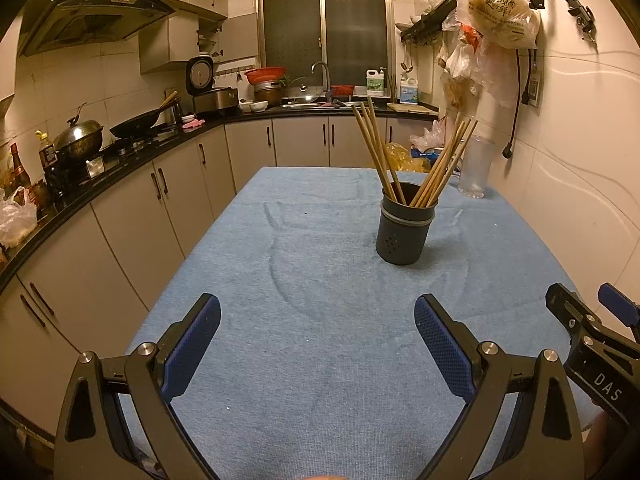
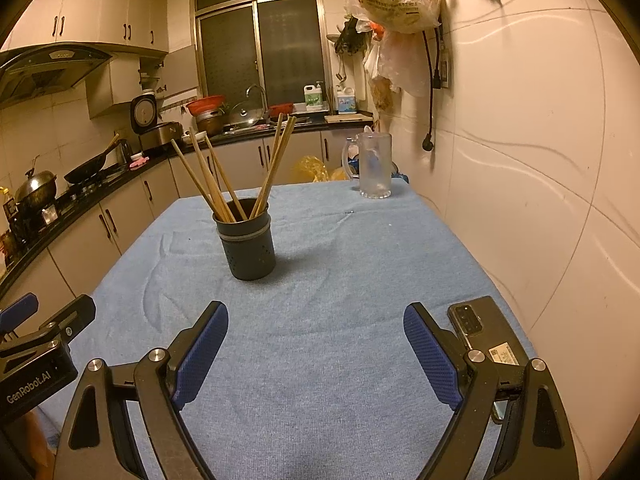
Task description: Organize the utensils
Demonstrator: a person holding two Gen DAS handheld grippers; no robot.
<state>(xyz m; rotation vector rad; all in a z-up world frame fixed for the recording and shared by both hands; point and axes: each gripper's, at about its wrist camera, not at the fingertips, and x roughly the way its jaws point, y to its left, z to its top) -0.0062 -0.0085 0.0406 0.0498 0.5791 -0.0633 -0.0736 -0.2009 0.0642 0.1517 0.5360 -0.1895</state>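
Dark grey cylindrical holder (image 1: pixel 405 229) of wooden chopsticks (image 1: pixel 416 156) stood upright mid-cloth, toward far edge; ahead-right of left gripper (image 1: pixel 318 344), ahead-left of right gripper (image 2: pixel 316 350); both jaws apart, empty; neither clearly nearer

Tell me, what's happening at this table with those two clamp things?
A person is holding a pair of tongs in each hand over a table covered with a blue cloth. Both the left tongs and the right tongs are open and empty. Ahead of them stands a dark holder with wooden chopsticks upright in it, all untouched. A clear glass mug sits at the far corner, and a phone lies beside the right tongs.
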